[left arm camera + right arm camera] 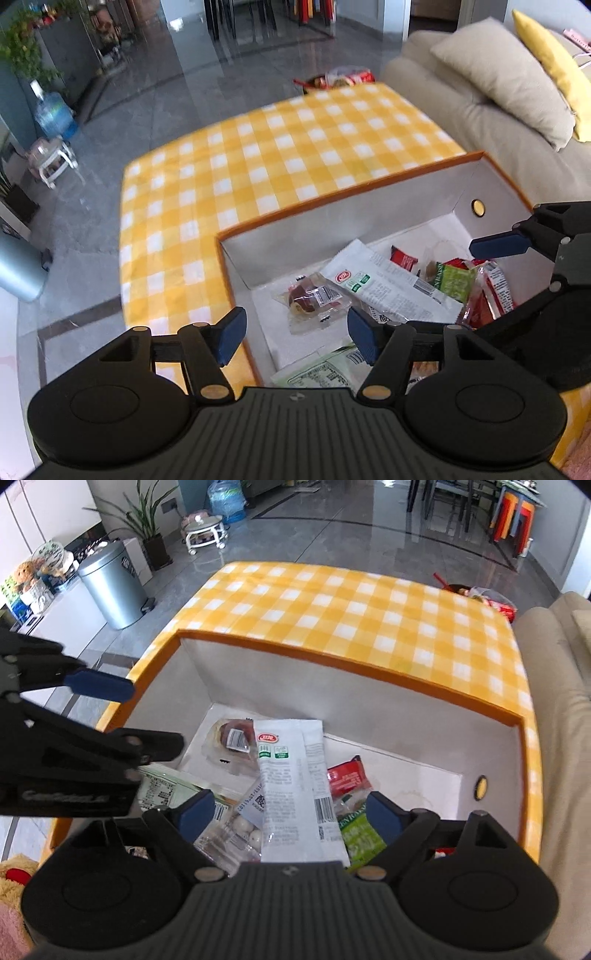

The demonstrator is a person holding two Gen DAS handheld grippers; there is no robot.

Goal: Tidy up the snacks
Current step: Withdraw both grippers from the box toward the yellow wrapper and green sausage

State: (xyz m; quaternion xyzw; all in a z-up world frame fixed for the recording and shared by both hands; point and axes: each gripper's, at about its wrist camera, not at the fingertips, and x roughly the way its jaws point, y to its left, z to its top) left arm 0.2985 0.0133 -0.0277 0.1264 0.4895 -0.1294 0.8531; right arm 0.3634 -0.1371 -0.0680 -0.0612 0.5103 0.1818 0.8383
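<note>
Left wrist view has my left gripper (pixel 297 334) spread wide with nothing between its blue pads, hanging over the near-left corner of the orange-rimmed box (pixel 343 194) on the yellow checked tablecloth (pixel 258 147). Inside the box, a clear-wrapped snack (pixel 314 301) lies just beyond the pads, and a long white packet (pixel 388 286) rests beside it toward the box's middle. My right gripper (pixel 291 812) is also wide apart and grips nothing; it hangs over the same white packet (pixel 291 786), a green packet (pixel 360 836) by its right pad and a red one (pixel 347 773) farther into the box. Gripper bodies cover the near ends of these packets, and their small print is unreadable. Whatever lies under the pile I cannot tell.
</note>
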